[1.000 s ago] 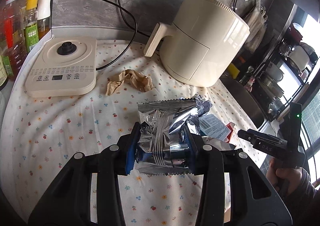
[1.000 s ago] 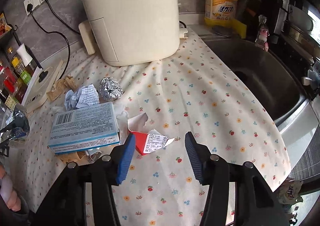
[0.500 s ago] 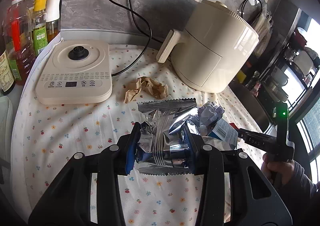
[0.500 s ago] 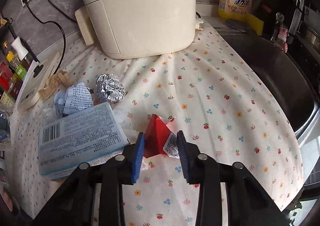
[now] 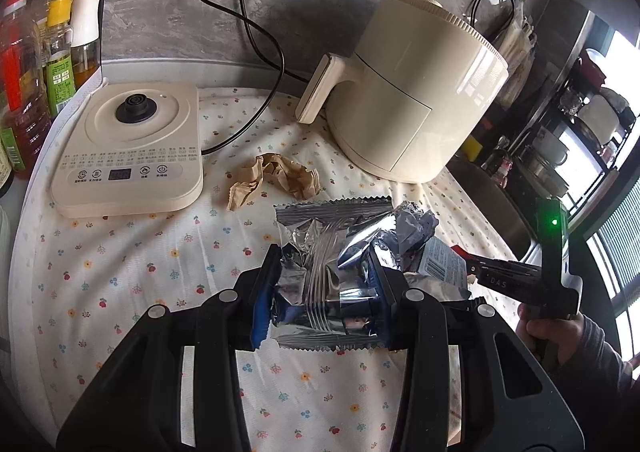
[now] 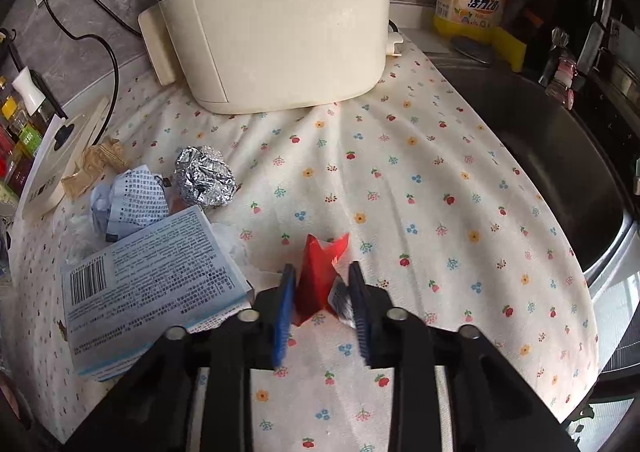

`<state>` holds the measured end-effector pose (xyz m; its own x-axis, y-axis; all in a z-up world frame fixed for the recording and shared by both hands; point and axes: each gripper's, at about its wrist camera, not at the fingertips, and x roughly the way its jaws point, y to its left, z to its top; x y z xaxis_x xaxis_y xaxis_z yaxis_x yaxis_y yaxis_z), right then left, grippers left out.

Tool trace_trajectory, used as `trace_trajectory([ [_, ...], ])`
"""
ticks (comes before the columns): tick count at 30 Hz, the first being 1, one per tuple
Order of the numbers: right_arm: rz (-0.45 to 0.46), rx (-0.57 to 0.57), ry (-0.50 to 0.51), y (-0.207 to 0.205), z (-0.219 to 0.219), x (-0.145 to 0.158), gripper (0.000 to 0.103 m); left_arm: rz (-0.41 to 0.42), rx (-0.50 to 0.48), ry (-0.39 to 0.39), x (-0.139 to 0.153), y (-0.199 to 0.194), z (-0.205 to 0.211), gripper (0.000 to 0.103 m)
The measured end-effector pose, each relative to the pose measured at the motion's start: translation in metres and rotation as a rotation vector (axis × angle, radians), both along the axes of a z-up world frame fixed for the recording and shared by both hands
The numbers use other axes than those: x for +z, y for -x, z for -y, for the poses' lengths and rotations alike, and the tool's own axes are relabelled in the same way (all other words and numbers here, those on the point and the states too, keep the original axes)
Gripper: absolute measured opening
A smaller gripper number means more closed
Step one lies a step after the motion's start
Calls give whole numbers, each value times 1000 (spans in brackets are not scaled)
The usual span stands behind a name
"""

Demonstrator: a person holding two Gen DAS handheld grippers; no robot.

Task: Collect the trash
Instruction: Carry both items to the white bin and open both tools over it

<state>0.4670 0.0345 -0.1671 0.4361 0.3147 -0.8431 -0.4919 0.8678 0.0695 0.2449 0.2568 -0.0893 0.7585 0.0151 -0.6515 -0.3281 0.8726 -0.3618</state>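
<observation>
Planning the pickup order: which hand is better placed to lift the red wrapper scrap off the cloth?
Right. The right tool has just been closing and already pinches the red wrapper scrap, while the left tool is full with the silver foil packet.

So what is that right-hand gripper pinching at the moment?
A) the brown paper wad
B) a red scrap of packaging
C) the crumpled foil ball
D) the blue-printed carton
B: the right gripper has just been closing its jaws on the red scrap of packaging; the foil ball lies apart on the cloth.
</observation>
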Motion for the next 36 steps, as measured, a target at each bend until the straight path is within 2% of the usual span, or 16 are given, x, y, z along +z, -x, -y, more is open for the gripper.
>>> trace_trajectory([
  [7, 35, -7, -64, 14, 17, 28, 18, 15, -23, -7, 7, -9, 12, 41],
  [14, 65, -34, -130, 37, 55, 59, 18, 46, -65, -44, 25, -15, 48, 41],
  [25, 126, -86, -182, 87, 149, 104, 18, 78, -166, -76, 47, -18, 135, 41],
  [36, 134, -201, -217, 123, 253, 112, 18, 66, -310, -85, 50, -31, 234, 41],
])
